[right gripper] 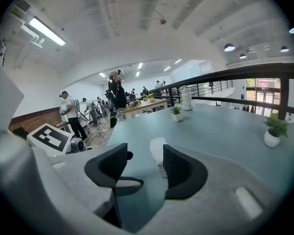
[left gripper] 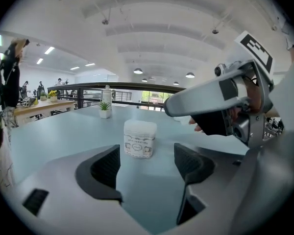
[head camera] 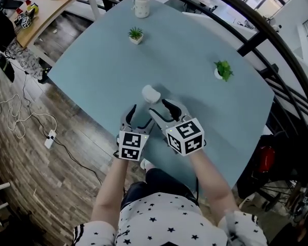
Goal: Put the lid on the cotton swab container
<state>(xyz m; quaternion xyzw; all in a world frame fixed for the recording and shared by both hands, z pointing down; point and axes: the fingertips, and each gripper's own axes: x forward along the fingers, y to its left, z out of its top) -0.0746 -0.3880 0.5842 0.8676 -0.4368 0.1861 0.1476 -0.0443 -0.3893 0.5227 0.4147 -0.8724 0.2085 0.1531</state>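
The cotton swab container is a small white tub standing upright on the teal table, with a white frosted top and a printed label. I cannot tell whether the lid is a separate piece. My left gripper is open and empty just short of the tub, which shows beyond its jaws. To its right, my right gripper also stands open with nothing held. In the right gripper view, the tub is half hidden behind the right-hand jaw.
Two small potted plants and a white jar stand farther back on the table. A dark railing runs behind and to the right. A wooden desk is at the upper left, with cables on the floor.
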